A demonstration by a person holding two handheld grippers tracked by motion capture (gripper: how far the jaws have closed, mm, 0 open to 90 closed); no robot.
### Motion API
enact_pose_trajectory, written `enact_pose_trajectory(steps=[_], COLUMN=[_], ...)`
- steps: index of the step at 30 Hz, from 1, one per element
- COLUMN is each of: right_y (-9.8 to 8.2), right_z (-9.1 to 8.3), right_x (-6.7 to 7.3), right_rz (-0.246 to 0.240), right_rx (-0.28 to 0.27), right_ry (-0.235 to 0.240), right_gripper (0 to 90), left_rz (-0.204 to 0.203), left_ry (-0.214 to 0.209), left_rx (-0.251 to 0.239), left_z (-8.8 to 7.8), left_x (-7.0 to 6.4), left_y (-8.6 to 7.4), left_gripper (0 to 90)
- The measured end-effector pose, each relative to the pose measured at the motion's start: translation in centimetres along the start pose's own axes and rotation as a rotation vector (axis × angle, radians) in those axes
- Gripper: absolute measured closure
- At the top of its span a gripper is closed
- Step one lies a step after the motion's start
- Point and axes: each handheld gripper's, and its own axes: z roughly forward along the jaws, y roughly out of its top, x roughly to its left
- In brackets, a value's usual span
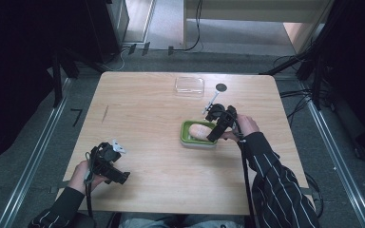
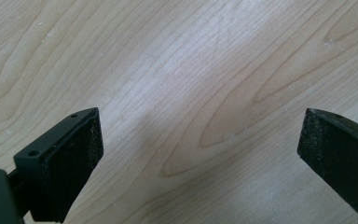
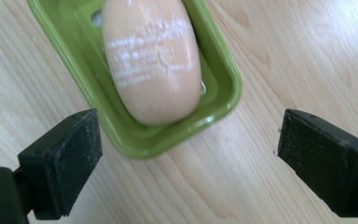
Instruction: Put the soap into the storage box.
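Observation:
A peach-coloured oval soap bar (image 3: 154, 60) with white marks on it lies in a green dish (image 3: 223, 88). In the high view the dish (image 1: 186, 137) and the soap (image 1: 199, 130) sit right of the table's middle. My right gripper (image 3: 189, 158) is open, its jaws wide apart just short of the dish's near end, with nothing between them but wood. From above, the right gripper (image 1: 212, 137) leans over the dish's right side. My left gripper (image 2: 200, 158) is open over bare wood. It rests at the front left of the table (image 1: 122, 176).
A clear plastic box (image 1: 189, 85) and a small black disc (image 1: 221, 87) lie near the table's far edge. A thin pale stick (image 1: 211, 102) lies between the disc and my right hand. The wooden table (image 1: 138, 109) stands on grey floor with cables around.

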Motion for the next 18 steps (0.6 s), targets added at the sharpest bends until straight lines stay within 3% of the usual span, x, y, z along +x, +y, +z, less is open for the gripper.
enact_pose_trajectory(steps=[18], right_y=[-6.6], right_z=[-2.0], right_x=[-1.0], right_rz=[0.123], right_rx=[0.000], right_ry=[-0.034], right_gripper=[7.0], left_rz=[0.041], left_ry=[-0.015], left_rx=[-0.009], left_z=[0.5], left_x=[-0.5], left_y=[1.7], left_gripper=[0.5])
